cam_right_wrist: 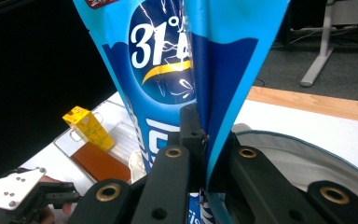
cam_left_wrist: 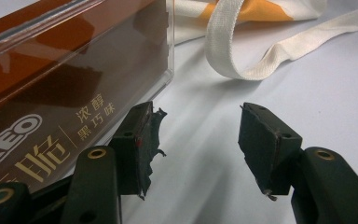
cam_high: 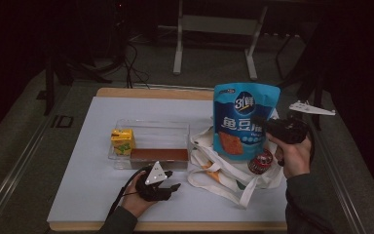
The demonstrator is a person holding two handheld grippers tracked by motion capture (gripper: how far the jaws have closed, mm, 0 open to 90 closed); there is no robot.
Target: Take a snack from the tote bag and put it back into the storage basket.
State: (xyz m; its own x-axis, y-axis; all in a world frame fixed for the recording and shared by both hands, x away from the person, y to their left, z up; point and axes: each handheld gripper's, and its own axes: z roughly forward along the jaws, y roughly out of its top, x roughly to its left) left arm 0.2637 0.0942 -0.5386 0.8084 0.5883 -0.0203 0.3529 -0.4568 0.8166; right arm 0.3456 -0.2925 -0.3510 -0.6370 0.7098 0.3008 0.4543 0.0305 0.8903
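**Snack bag lifted from the tote**

White table (cam_high: 78,195) under dim light: the right gripper (cam_right_wrist: 200,140), jaws clamped on the blue snack bag (cam_high: 243,122), holds it upright above the cloth tote (cam_high: 224,170). The left gripper (cam_left_wrist: 193,135) rests with jaws apart beside the clear tray (cam_high: 151,127). Next, probably: carry the bag to the tray.

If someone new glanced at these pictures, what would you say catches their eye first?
The bright blue snack pouch, held upright above the white tote bag at the table's right, pinched in the right gripper. Next, the clear tray at mid-table holding a yellow drink carton and a brown box, with the left gripper open beside it.
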